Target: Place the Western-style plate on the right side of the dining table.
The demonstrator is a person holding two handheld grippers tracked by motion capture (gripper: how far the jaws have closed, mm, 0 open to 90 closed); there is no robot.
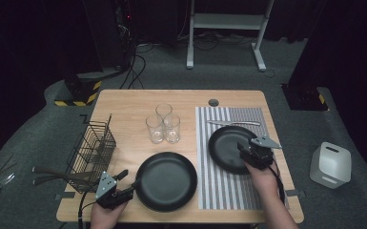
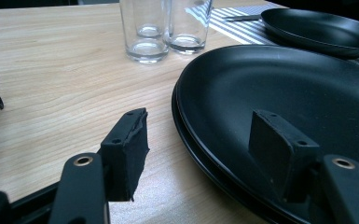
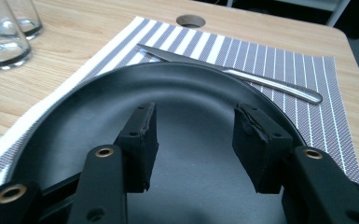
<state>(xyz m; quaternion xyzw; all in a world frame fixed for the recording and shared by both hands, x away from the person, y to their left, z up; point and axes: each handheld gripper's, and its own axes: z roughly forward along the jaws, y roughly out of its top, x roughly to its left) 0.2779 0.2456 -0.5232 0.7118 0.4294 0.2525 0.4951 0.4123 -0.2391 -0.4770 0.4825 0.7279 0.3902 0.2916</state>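
Note:
A large black plate [image 1: 167,181] [image 2: 284,84] lies at the table's front middle, and its rim looks doubled, as if two are stacked. My left gripper [image 1: 129,181] [image 2: 198,121] is open and straddles its left rim, one jaw over the wood and one over the plate. A smaller black plate [image 1: 226,145] [image 3: 74,121] rests on a striped placemat [image 1: 224,186] [image 3: 279,56]. My right gripper [image 1: 242,149] [image 3: 196,112] hangs open just above that plate's near right part, with nothing between its pads. A steel knife [image 1: 233,123] [image 3: 242,77] lies on the mat beyond the plate.
Three clear glasses [image 1: 163,125] [image 2: 163,28] stand together mid-table. A black wire basket [image 1: 93,152] sits at the left edge with utensil handles [image 1: 52,174] sticking out leftward. A cable hole [image 1: 213,102] marks the far edge. A white container [image 1: 330,164] stands on the floor at right.

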